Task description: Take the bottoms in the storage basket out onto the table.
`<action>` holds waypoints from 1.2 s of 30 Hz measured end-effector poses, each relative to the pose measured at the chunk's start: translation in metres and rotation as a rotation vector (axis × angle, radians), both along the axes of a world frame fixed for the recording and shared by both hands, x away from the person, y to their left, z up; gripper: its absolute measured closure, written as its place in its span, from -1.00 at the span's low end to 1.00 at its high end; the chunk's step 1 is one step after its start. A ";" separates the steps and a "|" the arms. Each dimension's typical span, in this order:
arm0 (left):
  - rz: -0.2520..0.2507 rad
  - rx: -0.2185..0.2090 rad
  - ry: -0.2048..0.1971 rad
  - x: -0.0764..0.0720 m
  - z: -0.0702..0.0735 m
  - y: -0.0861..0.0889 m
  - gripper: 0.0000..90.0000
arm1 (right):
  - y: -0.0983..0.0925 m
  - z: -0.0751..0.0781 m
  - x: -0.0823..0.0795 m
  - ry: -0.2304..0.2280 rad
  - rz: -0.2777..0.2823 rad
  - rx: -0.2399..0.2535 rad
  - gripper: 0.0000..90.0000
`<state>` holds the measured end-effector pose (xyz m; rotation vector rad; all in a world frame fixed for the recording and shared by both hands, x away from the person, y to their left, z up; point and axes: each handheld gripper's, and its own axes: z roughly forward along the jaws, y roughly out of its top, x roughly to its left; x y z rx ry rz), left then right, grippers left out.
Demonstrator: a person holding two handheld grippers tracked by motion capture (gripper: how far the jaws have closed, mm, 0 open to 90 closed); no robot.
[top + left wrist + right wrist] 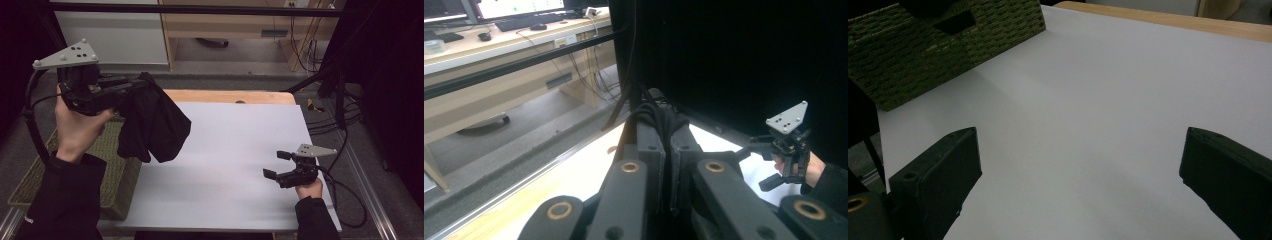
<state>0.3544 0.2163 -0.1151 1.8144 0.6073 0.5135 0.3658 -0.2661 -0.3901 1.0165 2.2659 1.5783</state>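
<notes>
Black cloth clamped in left gripper fingers, hiding basket corner; right gripper fingers open.

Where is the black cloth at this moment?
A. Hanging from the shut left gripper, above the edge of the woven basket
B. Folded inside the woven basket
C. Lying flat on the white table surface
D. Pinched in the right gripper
A. In the high view the black cloth hangs from the left gripper, off the table, over the woven basket edge; the right gripper stands open and empty over the white table.
</notes>
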 end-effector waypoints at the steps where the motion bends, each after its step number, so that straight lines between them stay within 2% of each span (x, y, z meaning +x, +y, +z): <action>1: -0.003 0.000 0.000 0.000 0.000 -0.002 0.93 | 0.000 0.000 0.000 0.001 0.000 -0.001 -0.92; 21: -0.066 0.011 -0.002 0.000 0.004 -0.037 0.93 | 0.000 0.000 0.000 -0.003 0.001 0.007 -0.92; 26: -0.079 0.027 -0.007 0.000 0.004 -0.047 0.93 | 0.000 0.000 0.000 -0.001 0.001 0.008 -0.92; 30: -0.082 0.038 0.003 0.002 0.000 -0.050 0.93 | -0.001 0.001 -0.001 -0.002 0.000 0.006 -0.92; 36: -0.092 0.050 0.032 0.009 -0.014 -0.056 0.93 | 0.000 0.000 0.000 -0.002 0.001 0.006 -0.92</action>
